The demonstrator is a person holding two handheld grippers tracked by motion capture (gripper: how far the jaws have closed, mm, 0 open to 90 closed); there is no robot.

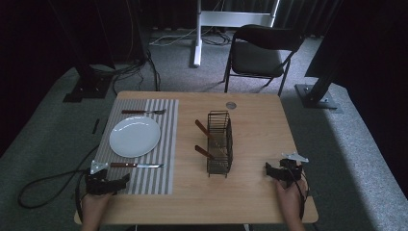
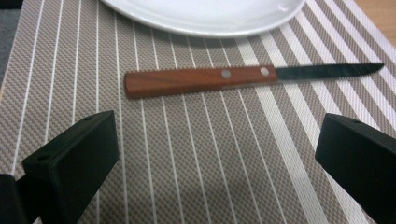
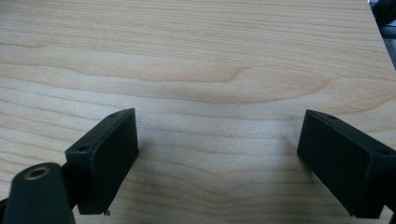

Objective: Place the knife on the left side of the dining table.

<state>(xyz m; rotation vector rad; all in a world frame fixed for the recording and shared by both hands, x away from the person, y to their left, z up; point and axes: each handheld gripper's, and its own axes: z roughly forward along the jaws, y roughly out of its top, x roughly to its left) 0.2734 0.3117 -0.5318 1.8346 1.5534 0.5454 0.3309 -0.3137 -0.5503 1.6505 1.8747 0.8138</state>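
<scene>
The left gripper (image 2: 217, 154) has its jaws spread wide and empty over the striped placemat (image 2: 196, 163). The steak knife (image 2: 243, 77) lies at 12 o'clock, just below the white plate (image 2: 205, 16). I would close squarely on the wooden handle. The right gripper (image 3: 219, 158) waits open over the table (image 3: 196, 56).

We note both grippers (image 1: 126, 180) (image 1: 267, 169) black, blocky jaws with small screw holes; grey three-cornered plates topside; black cable beside the placemat (image 1: 159, 180).
</scene>
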